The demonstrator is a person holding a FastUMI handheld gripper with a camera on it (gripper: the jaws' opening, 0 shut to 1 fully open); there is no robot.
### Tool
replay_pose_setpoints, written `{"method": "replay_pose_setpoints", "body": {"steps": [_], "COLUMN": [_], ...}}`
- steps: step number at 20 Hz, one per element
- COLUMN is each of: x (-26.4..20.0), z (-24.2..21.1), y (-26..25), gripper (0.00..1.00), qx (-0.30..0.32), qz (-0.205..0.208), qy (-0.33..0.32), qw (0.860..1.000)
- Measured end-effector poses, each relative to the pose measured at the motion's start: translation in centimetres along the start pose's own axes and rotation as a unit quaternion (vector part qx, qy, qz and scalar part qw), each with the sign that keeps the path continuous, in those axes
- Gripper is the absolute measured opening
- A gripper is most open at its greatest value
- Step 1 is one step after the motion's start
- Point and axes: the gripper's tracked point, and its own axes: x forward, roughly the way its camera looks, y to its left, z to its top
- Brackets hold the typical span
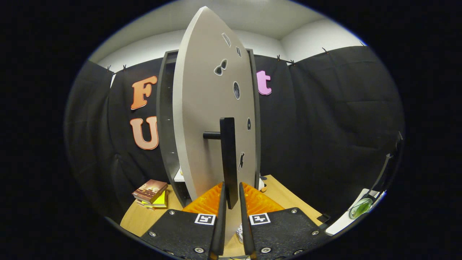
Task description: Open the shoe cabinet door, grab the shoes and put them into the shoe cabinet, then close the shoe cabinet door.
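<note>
Claw (pixel 231 202) fingers squeeze the bottom of the black door handle (pixel 228 159), so I can swing the shoe cabinet door (pixel 205 119) on the desk (pixel 144 216).

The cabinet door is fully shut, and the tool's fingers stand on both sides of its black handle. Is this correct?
Not quite. In the gripper view the cabinet door is swung open, edge toward the camera, with the dark cabinet behind it. The tool does have its fingers on both sides of the black handle.
</note>
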Motion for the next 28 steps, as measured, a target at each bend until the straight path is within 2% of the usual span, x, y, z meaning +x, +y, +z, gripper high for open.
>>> {"method": "replay_pose_setpoints", "body": {"steps": [5,9,13,16,19,25,28], "x": [-0.4,-1.3,-3.8,-6.1,-7.5,-7.0,-6.2], "z": [-0.3,-1.4,-2.6,-4.0,-5.8,-10.5,-12.4], "y": [-2.9,-7.1,-12.0,-13.2,-11.7,-6.1,-3.2], "gripper": [0.20,0.20,0.19,0.18,0.16,0.15,0.15], "qx": [0.003,0.014,0.045,0.065,0.063,0.075,0.061], "qz": [-0.043,-0.091,-0.157,-0.184,-0.181,-0.131,-0.099], "qy": [-0.003,0.003,0.006,0.007,0.012,0.040,0.046], "qw": [0.999,0.996,0.987,0.981,0.981,0.988,0.992]}}
